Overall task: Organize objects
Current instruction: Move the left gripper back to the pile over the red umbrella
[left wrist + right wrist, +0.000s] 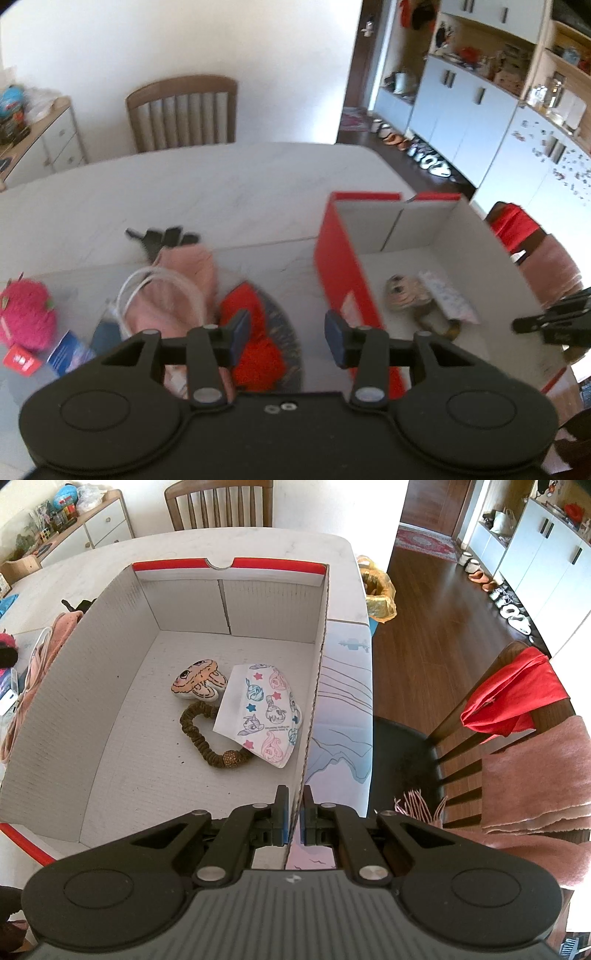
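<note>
Chair point(183, 110) beyond table point(221, 184), box point(347, 280) rightward

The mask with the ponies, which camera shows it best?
The right wrist camera: the mask lies in plain view in the box, with sharp ponies and stars. The left wrist camera shows it small and blurry.

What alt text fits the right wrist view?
The right gripper is shut on the right wall of an open cardboard box. Inside lie a patterned face mask, a cartoon plush and a brown scrunchie.
</note>
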Demonstrator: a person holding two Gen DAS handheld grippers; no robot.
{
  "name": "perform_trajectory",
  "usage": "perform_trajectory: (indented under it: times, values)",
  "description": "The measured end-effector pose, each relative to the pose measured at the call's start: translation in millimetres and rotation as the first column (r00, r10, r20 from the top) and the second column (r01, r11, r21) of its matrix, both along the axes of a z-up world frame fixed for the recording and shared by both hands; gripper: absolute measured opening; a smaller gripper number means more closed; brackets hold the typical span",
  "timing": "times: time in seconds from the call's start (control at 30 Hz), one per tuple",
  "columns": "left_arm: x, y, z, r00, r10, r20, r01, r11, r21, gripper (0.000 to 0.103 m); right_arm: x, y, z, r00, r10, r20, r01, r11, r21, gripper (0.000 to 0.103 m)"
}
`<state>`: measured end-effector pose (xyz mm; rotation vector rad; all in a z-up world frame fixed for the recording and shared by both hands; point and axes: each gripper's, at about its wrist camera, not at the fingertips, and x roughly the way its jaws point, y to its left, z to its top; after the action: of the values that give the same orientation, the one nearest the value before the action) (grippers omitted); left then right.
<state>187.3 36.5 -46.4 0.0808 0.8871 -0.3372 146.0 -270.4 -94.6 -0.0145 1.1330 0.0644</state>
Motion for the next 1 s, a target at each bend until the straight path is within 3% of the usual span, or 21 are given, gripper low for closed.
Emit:
perform_trajectory:
  times: [0.23,0.47,0.6,1.0]
  values:
    - [-4.7,20.2,-23.2,0.997,0.068,-0.038,-0.067,0.998,0.015,0.051,-1.8,-0.9,1.0,1.000,-0.001,-0.003,0.001,1.000,0.002,0.005]
    - [-1.5,8.9,-49.3,0.996,0.066,-0.056,-0.063,0.997,0.045,0.058,-1.8,-1.0,1.1,1.000,-0.002,-0.003,0.002,1.000,0.002,0.005]
    - [2.1,1.0,-59.5,0.997,0.057,-0.054,-0.054,0.997,0.059,0.068,-1.6,-1.0,1.1,1.000,-0.001,-0.002,0.001,1.000,0.001,0.005]
    - [19.9,-11.0,-92.9,0.995,0.062,-0.084,-0.050,0.990,0.134,0.067,-2.2,-0.8,0.2,1.000,-0.001,-0.003,0.001,1.000,0.001,0.005]
